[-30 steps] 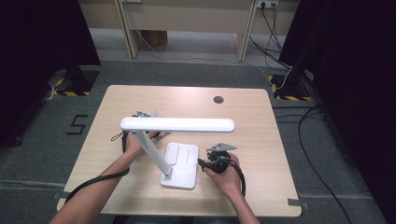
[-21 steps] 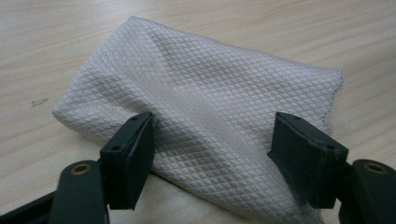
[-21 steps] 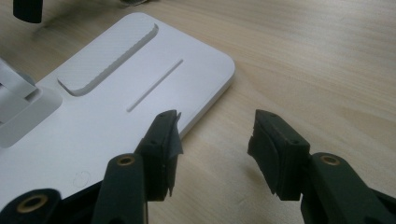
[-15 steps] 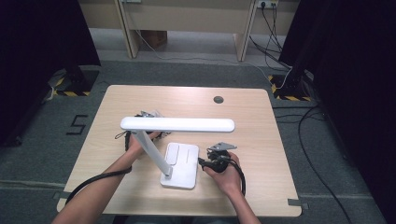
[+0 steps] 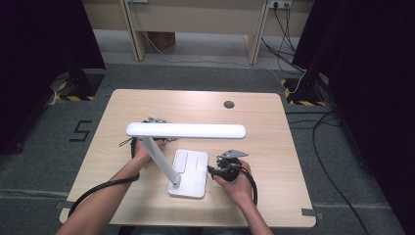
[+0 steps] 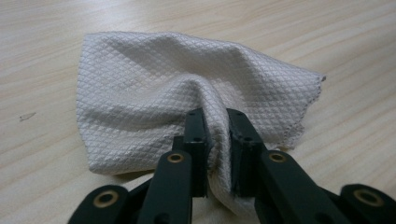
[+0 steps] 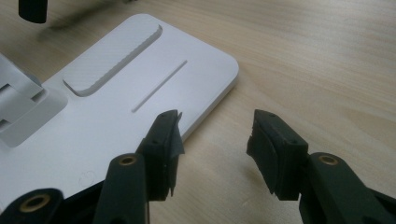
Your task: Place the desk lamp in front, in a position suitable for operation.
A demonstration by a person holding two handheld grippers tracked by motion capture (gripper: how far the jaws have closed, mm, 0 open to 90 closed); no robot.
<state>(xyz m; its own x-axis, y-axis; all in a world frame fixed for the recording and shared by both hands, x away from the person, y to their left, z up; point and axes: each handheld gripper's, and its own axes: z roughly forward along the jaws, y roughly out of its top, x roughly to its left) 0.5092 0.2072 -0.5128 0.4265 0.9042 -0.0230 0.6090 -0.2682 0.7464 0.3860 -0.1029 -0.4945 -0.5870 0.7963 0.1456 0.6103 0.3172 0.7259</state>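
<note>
Left gripper view, white quilted cloth (image 6: pixel 154 88), bunched

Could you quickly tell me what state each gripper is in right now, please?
Left gripper: has just been closing, now shut on the white cloth.
Right gripper: open, holding nothing, at the lamp base edge.
</note>
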